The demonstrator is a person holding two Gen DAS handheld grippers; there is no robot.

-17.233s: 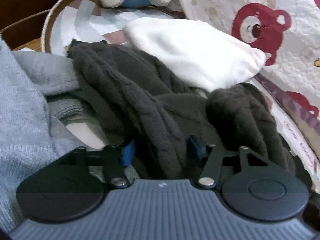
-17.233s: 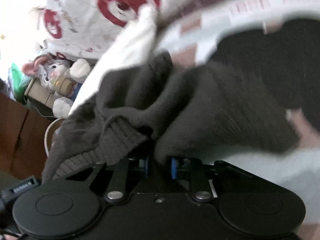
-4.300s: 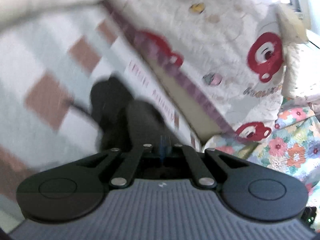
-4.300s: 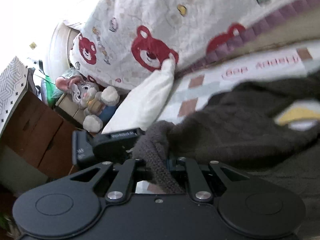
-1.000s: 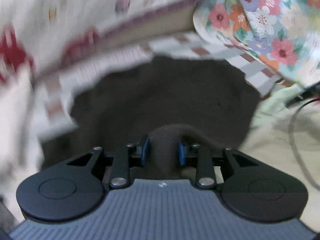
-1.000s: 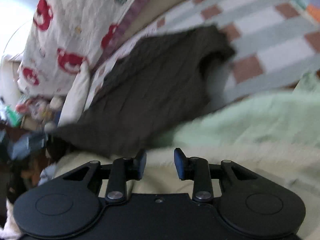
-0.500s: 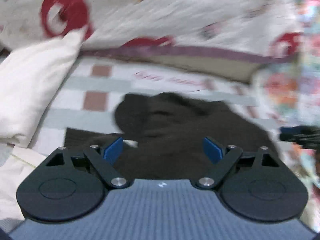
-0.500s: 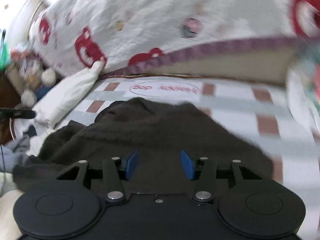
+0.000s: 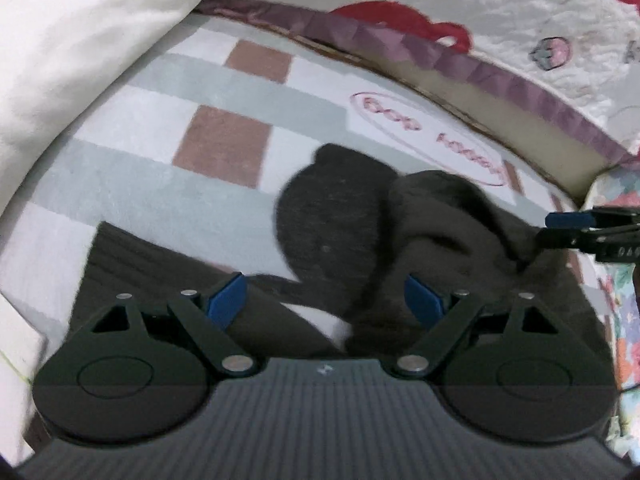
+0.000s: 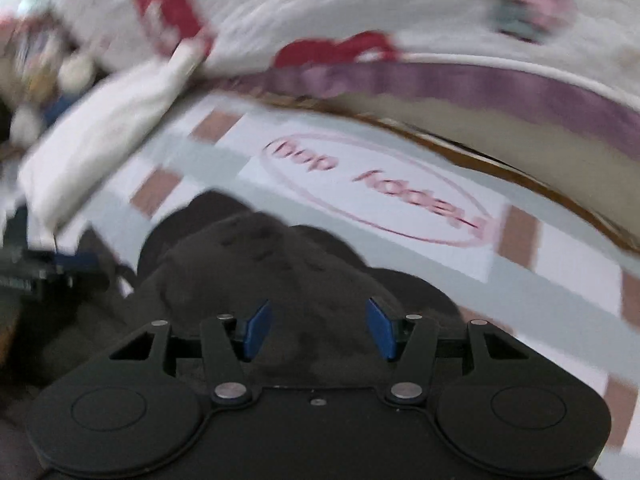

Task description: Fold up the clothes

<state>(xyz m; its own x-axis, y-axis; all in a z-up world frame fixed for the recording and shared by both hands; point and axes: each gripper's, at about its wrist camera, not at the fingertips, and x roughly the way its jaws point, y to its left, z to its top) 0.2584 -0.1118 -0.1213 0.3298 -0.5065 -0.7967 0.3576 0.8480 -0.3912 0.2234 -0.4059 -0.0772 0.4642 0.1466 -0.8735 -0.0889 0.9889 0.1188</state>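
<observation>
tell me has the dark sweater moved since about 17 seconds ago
Yes. The dark sweater lay bunched against the white pillow; now it lies apart from it, on the checked sheet.

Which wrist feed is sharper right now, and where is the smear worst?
Left wrist view is sharper: the dark sweater and checked sheet show only slight softness, and fisheye bends the quilt's purple border. Right wrist view is motion-blurred throughout, worst at the upper left around the white pillow; only the right gripper itself stays crisp.
</observation>
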